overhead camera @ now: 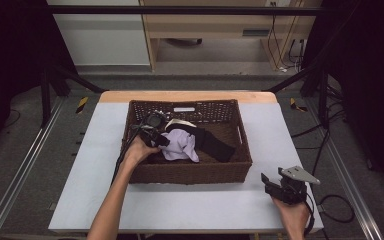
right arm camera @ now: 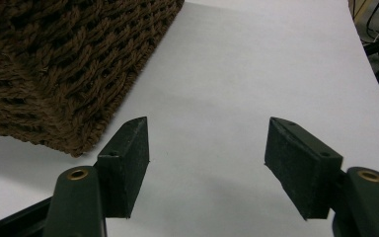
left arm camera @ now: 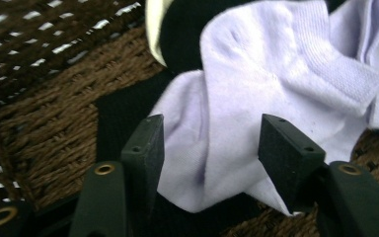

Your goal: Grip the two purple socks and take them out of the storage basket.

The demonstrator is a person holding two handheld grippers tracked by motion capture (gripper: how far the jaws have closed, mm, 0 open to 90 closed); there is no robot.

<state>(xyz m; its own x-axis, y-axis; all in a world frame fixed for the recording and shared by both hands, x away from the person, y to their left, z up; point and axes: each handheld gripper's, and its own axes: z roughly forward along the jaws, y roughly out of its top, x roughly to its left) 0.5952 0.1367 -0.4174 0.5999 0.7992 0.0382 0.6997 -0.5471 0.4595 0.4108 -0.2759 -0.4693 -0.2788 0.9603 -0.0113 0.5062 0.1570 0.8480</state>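
Left tongs (left arm camera: 209, 148) spread wide astride lavender sock (left arm camera: 276, 89), seemingly untouched, atop black garment (overhead camera: 215, 142) inside wicker basket (overhead camera: 190, 175). Right tongs (right arm camera: 207, 163) wide apart, unladen, over white tabletop (right arm camera: 256, 64) beside basket corner.

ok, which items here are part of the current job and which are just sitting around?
In the job:
- lilac sock, between the open jaws of the left tool
- wicker basket

Lying about:
- black garment in the basket
- right tool, open over the white table
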